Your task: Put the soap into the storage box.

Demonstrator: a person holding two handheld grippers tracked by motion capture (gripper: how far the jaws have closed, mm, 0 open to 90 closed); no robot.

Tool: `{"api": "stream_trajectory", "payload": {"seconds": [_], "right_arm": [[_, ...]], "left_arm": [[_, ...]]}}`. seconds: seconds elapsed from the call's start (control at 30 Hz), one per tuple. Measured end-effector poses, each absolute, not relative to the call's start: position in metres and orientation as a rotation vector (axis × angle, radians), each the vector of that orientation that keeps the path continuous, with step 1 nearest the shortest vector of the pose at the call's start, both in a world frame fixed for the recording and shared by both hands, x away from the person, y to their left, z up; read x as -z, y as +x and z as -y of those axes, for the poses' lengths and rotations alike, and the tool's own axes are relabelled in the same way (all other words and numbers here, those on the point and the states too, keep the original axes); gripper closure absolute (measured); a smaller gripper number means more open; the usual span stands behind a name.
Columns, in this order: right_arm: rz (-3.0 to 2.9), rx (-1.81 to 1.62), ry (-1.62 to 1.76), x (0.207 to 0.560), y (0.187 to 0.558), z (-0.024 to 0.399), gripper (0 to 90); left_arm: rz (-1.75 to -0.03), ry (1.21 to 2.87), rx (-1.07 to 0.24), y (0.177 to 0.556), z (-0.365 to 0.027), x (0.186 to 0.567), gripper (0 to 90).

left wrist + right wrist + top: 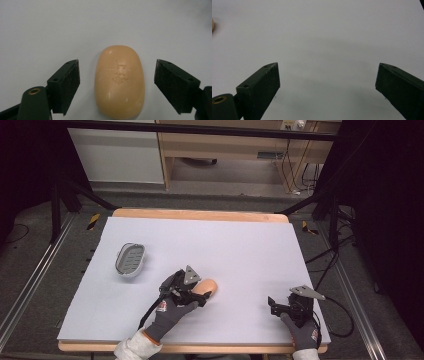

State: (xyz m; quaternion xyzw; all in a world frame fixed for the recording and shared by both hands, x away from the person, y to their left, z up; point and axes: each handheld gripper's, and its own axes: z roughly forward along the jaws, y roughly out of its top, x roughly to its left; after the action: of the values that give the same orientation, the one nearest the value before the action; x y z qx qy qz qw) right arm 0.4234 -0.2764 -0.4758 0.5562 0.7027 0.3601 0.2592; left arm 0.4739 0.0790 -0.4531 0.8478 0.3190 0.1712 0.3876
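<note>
A tan oval bar of soap (119,81) lies flat on the white sheet, near the middle front of the table (209,285). My left gripper (117,86) stands open around it, a jaw on each side with a gap between each pad and the soap. In the high view the left gripper (200,296) is low over the sheet, held by a gloved hand. My right gripper (272,305) rests near the front right of the table, open, with bare sheet between its jaws (328,86). A sliver of the soap (213,25) shows at the left edge of the right gripper view.
A grey soap dish (130,259) sits on the left part of the white sheet (225,245). The wooden table edge (200,215) borders the sheet at the back. Cables trail from both grippers; black frame legs stand at both sides.
</note>
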Motion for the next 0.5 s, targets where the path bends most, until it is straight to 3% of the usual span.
{"api": "stream_trajectory", "payload": {"seconds": [0.5], "right_arm": [[-1.909,-0.974,1.514,0.476,0.424,0.276,5.8]], "left_arm": [[-0.808,2.232,-0.435,0.481,-0.07,0.464,20.5]]}}
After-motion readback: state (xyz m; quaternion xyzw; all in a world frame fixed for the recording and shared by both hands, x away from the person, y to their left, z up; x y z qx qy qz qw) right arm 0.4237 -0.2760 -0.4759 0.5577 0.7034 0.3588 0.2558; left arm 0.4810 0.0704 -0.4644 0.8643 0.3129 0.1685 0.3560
